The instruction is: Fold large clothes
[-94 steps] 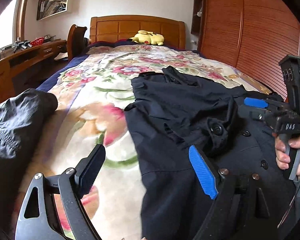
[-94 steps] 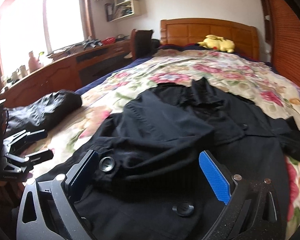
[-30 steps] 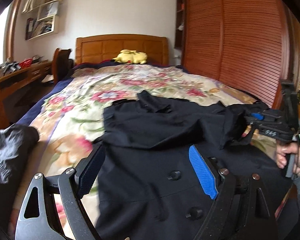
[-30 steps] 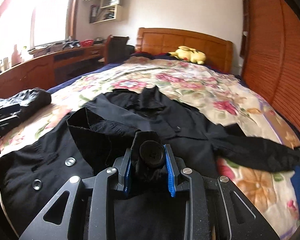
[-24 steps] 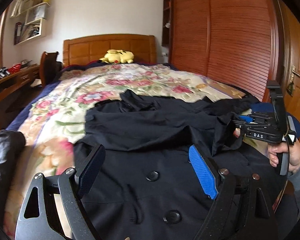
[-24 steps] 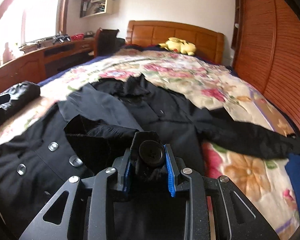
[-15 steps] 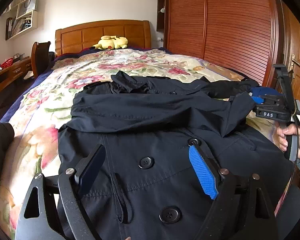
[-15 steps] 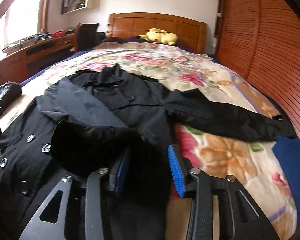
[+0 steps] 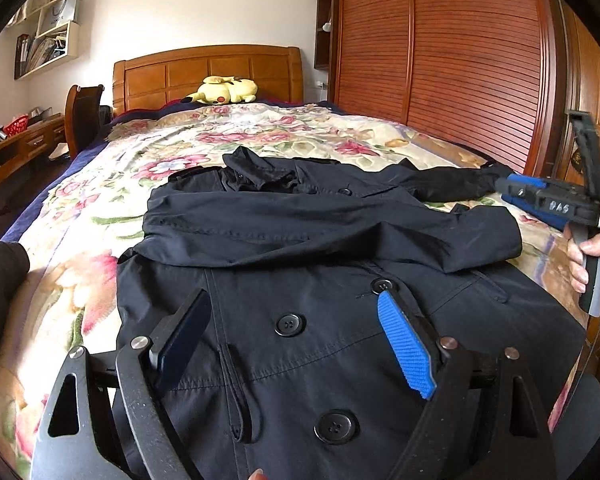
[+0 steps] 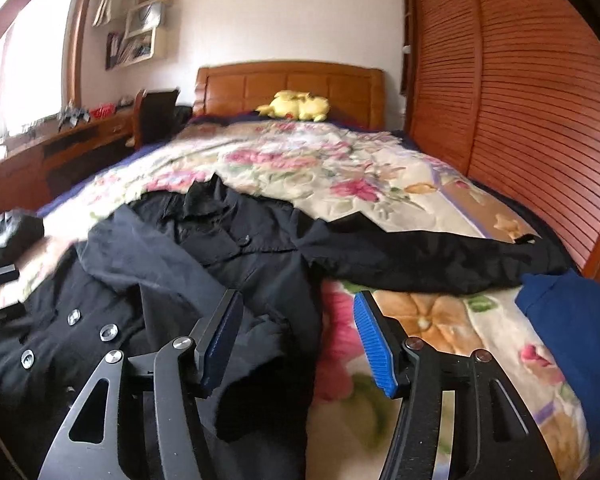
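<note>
A dark navy double-breasted coat [image 9: 300,224] lies front-up on the bed, collar toward the headboard. One sleeve [image 9: 340,232] is folded across its chest, with the cuff [image 9: 496,240] at the right. The other sleeve [image 10: 420,256] stretches out sideways over the bedspread. My left gripper [image 9: 292,300] hangs open over the coat's buttoned lower front, nothing between its fingers. My right gripper [image 10: 298,298] is over the coat's right edge, jaws opening; the pads touch nothing and the cloth [image 10: 260,344] lies loose below them. In the left wrist view, a hand [image 9: 592,256] holds the right gripper [image 9: 548,204].
The floral bedspread [image 9: 100,208] covers the bed, with a yellow plush toy [image 9: 224,90] by the wooden headboard [image 9: 208,68]. A slatted wooden wardrobe [image 9: 460,60] runs along the right. A black garment [image 10: 12,232] lies at the left, a blue cloth [image 10: 572,320] at the right, a desk [image 10: 60,148] beyond.
My right gripper was shut on the buttoned cuff; its jaws have opened and the cuff has dropped onto the coat. The sleeve now lies across the chest. The left gripper sank a little.
</note>
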